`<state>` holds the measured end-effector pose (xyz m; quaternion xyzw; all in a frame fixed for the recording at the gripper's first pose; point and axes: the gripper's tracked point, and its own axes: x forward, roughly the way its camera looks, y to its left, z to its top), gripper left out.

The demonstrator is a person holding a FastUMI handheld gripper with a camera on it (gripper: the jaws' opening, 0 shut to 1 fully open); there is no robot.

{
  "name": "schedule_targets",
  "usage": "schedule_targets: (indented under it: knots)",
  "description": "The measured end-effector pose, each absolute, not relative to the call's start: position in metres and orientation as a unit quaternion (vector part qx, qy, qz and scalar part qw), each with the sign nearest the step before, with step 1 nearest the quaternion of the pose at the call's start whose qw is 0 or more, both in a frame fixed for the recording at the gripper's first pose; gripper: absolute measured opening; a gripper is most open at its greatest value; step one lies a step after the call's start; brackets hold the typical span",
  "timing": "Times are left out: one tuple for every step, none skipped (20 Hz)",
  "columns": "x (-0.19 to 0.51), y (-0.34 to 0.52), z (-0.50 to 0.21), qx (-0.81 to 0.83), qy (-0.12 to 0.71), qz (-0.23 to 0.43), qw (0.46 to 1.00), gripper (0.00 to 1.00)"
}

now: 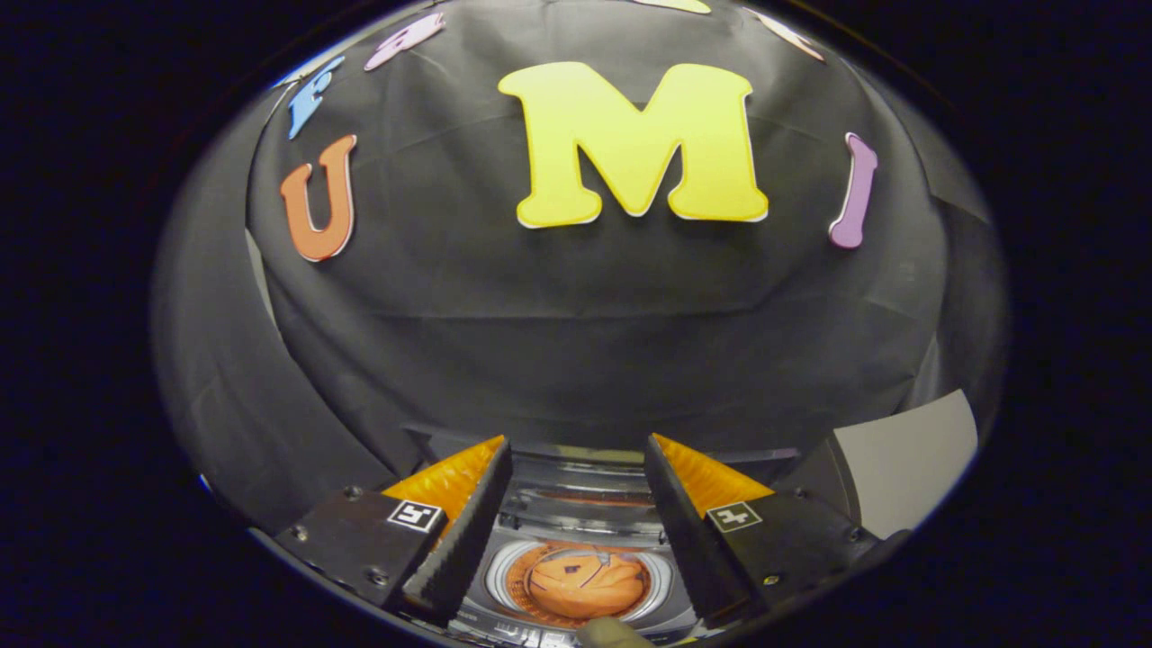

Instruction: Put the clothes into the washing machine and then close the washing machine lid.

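Claw [576, 531] fingers stood spread apart with nothing between them, hovering above the washing machine [576, 504]. Directly below, at 6 o'clock between the fingertips, orange clothes [585, 583] lay in the round drum, so the load seemed to be in already. The raised lid [576, 472] appeared just beyond the fingers at 12 o'clock. Closing it could go wrong if a finger slipped off its smooth edge. Open room lay above; a pale desk [909, 459] sat at 3 o'clock.

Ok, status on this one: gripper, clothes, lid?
Gripper open, holding nothing. Orange clothes in the washing machine drum, seen between the fingers. Lid up.
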<state>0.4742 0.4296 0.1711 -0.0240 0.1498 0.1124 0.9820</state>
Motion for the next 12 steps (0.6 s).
schedule_targets:
  knots:
    - [0.478, 0.431, 0.174, -0.022, 0.148, 0.109, 0.983, 0.92]
    - [0.483, 0.431, 0.177, -0.021, 0.148, 0.106, 0.983, 0.92]
    - [0.487, 0.431, 0.179, -0.021, 0.148, 0.102, 0.983, 0.92]
    - [0.490, 0.431, 0.181, -0.019, 0.149, 0.100, 0.984, 0.92]
    - [0.495, 0.433, 0.179, -0.018, 0.150, 0.099, 0.984, 0.92]
    - [0.500, 0.434, 0.180, -0.018, 0.149, 0.097, 0.984, 0.92]
    - [0.504, 0.435, 0.179, -0.019, 0.150, 0.096, 0.984, 0.92]
    - [0.509, 0.437, 0.178, -0.020, 0.151, 0.097, 0.983, 0.92]
    - [0.512, 0.438, 0.175, -0.020, 0.155, 0.097, 0.983, 0.92]
    - [0.515, 0.439, 0.172, -0.020, 0.159, 0.095, 0.983, 0.92]
    - [0.520, 0.439, 0.170, -0.018, 0.162, 0.091, 0.982, 0.93]
    - [0.525, 0.439, 0.168, -0.017, 0.164, 0.086, 0.982, 0.93]
